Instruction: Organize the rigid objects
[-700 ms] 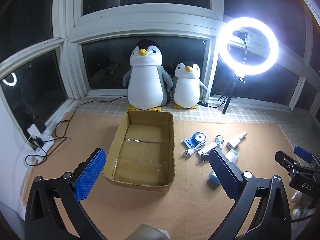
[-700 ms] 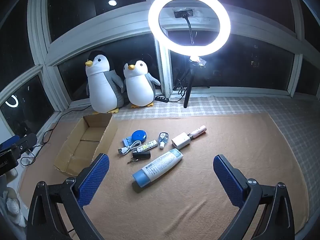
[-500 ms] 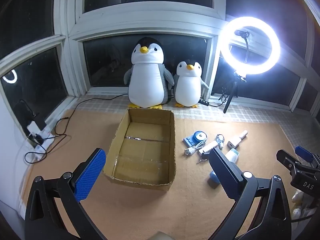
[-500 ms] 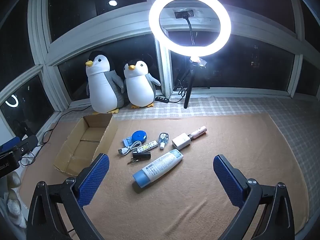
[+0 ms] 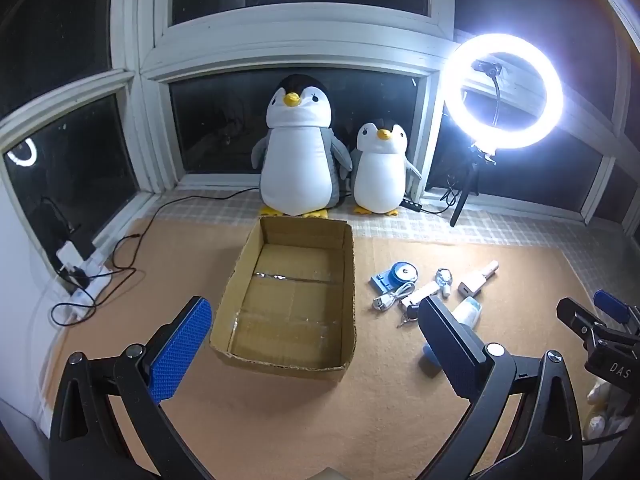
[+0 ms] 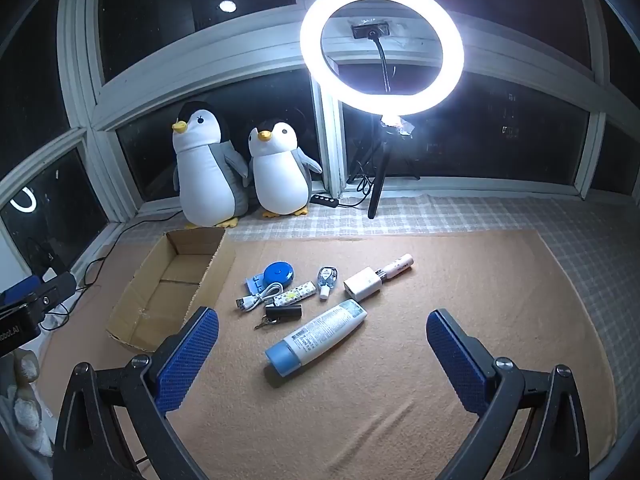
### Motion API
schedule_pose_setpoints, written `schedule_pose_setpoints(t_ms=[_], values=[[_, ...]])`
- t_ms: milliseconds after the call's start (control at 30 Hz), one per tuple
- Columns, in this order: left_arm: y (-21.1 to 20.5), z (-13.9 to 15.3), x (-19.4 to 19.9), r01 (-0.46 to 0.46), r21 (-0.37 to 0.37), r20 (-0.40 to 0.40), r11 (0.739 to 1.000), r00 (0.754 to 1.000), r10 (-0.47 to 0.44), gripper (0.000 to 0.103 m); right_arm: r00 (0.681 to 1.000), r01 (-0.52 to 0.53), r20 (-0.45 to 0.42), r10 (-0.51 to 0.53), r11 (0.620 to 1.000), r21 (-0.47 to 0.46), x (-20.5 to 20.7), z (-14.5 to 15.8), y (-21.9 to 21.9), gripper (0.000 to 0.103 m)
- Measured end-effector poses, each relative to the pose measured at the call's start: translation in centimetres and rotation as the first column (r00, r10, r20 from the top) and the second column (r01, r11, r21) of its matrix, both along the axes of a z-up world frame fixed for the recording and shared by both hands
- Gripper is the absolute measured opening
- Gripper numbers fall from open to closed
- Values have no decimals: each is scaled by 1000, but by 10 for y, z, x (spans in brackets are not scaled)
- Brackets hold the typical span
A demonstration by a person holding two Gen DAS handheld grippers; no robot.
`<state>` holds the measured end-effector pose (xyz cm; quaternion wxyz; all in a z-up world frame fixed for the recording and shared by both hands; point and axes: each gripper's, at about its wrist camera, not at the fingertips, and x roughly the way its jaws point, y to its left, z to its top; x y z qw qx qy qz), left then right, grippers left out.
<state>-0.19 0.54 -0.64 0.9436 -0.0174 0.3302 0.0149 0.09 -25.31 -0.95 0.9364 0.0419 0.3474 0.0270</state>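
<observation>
left gripper point(image 5: 314, 338) is hanging at lower frame, jaws spread wide, gripping nothing, over the cardboard box point(image 5: 347, 276) that is sitting open at centre. right of the box, small items are lying clustered on the tan mat point(image 6: 460, 280): blue round case point(image 6: 279, 274), white cable point(image 6: 256, 297), black key fob point(image 6: 283, 313), white adapter point(image 6: 363, 283), white bottle point(image 6: 320, 336) with blue cap at centre. right gripper point(image 6: 322, 354) is hovering at lower frame, jaws spread, empty.
</observation>
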Motion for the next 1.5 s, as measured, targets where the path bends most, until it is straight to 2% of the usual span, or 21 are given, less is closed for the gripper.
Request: schedule_pose_setpoints(t_ms=[1500], values=[[-1, -1, 1, 0, 8, -5, 1000, 1000, 0, 102, 1000, 5, 11, -5, 1000, -5, -1, -1, -1, 103]])
